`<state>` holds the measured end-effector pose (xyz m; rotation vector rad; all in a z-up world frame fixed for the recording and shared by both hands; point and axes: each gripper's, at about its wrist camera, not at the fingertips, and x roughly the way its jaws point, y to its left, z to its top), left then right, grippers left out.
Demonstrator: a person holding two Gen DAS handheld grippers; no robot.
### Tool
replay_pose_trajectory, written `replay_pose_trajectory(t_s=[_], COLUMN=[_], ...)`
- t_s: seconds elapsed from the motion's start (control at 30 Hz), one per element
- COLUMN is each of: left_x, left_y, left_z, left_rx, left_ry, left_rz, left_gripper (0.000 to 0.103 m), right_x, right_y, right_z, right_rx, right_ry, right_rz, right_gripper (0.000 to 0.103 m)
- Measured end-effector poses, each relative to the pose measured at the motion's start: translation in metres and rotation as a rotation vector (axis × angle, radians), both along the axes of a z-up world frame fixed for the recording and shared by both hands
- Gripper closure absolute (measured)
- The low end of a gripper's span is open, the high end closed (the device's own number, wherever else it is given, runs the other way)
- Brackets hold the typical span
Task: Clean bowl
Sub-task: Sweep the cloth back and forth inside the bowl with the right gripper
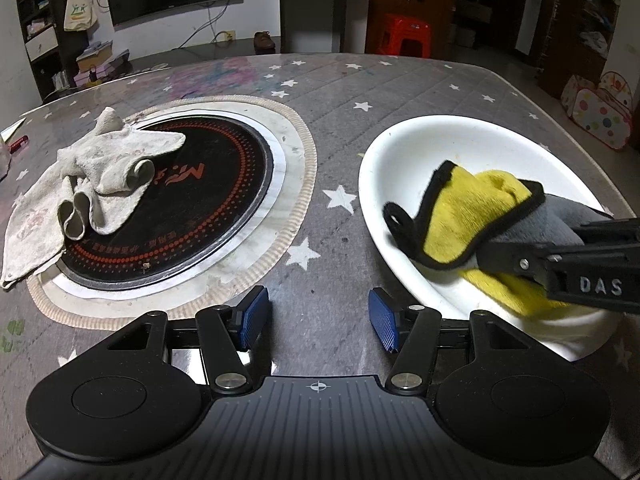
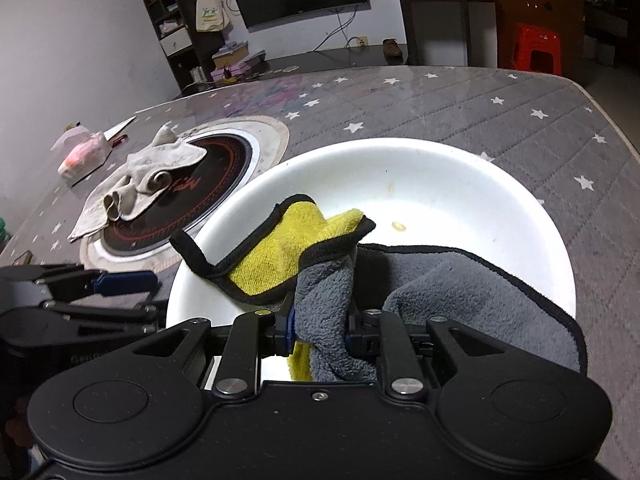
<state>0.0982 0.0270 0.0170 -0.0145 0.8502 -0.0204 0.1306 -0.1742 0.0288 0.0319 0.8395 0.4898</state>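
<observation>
Two grippers: the right gripper (image 2: 320, 330) clamps a yellow-and-grey microfibre cloth (image 2: 280, 248) inside the white bowl (image 2: 440, 184); the left gripper (image 1: 320, 318) gapes wide, empty.

Dim room, overhead glare on table (image 1: 400, 80), fisheye bending edges, corners vignetted, background soft.

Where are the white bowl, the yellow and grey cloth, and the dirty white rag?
white bowl (image 2: 460, 184): right wrist view, bare inner wall.
yellow and grey cloth (image 2: 280, 248): right wrist view, yellow side.
dirty white rag (image 1: 104, 168): left wrist view, crumpled middle.
</observation>
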Motion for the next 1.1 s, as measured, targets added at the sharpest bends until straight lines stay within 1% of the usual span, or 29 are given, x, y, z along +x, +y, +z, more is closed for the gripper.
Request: replay_pose_trajectory(t_s=[0.2,0.27,0.63,1.1], left_x=[-0.002,-0.002,-0.003,-0.002], left_y=[0.003,0.003,0.001,0.004], left_z=[0.0,0.0,-0.001,-0.001], left_rx=[-0.001,-0.001,0.006,0.004], left_ry=[0.001,0.0,-0.001,-0.002], left_rz=[0.002,0.003,0.0,-0.002], left_gripper=[0.046,0.046,0.046,0.039], right_x=[-0.012,-0.014,0.007,0.042], right_y=[-0.006,-0.001,-0.014,-0.004], right_z=[0.001,-0.007,-0.006,-0.007], right_rx=[-0.009,-0.014,-0.033,-0.07], right_ry=[0.007,0.007,-0.013,-0.053], right_rz=[0.02,0.017,-0.058,-0.11], right_gripper=[0.082,0.082,0.082,0.082])
